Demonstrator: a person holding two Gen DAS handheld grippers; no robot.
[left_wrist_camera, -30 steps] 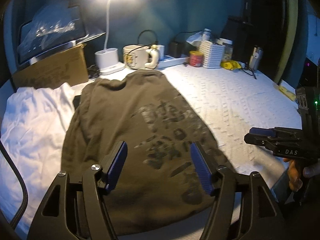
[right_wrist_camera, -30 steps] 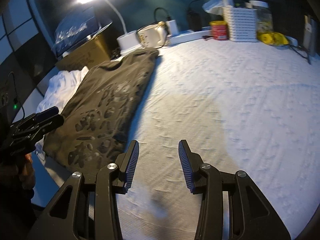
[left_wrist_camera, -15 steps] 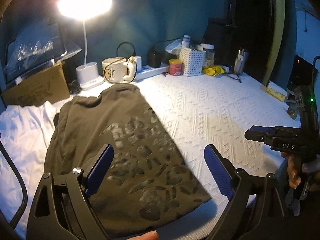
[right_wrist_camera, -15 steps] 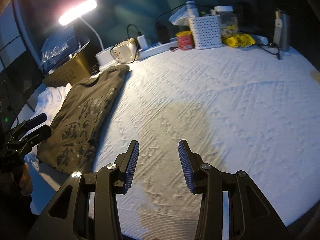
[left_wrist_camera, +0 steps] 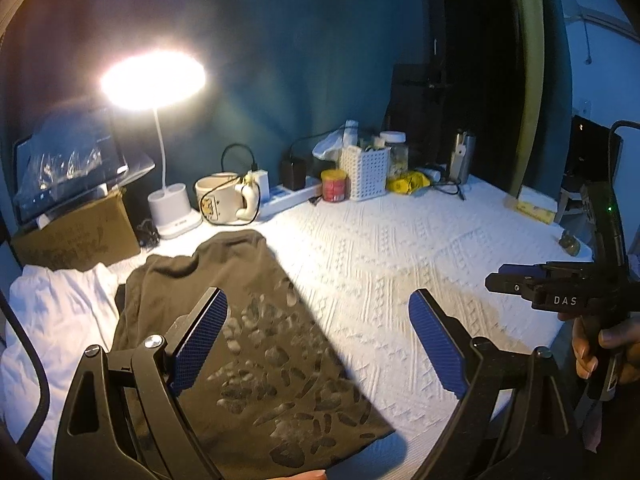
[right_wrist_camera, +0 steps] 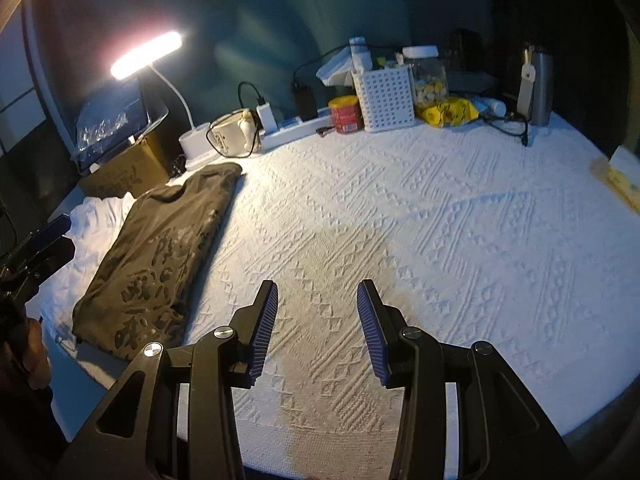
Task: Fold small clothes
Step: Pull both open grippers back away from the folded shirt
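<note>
A folded dark olive T-shirt (left_wrist_camera: 256, 344) with a glossy print lies flat on the left part of the white textured cloth (left_wrist_camera: 400, 264); it also shows in the right wrist view (right_wrist_camera: 160, 256). My left gripper (left_wrist_camera: 316, 344) is wide open and empty, raised above the shirt's near right edge. My right gripper (right_wrist_camera: 318, 324) is open and empty, held above the bare white cloth (right_wrist_camera: 440, 240) to the right of the shirt. The right gripper also shows at the right edge of the left wrist view (left_wrist_camera: 560, 292).
White garments (left_wrist_camera: 56, 312) lie left of the shirt. Along the back stand a lit desk lamp (left_wrist_camera: 168, 208), mug (left_wrist_camera: 220, 200), power strip (left_wrist_camera: 288, 196), red can (left_wrist_camera: 334, 186), white basket (left_wrist_camera: 366, 172), jar, flask (left_wrist_camera: 462, 156) and cardboard box (left_wrist_camera: 76, 232). A yellow box (right_wrist_camera: 616, 180) lies at the right edge.
My left gripper has opened wider and pulled up and back from the shirt. My right gripper has also risen and drawn back; its opening is unchanged.
</note>
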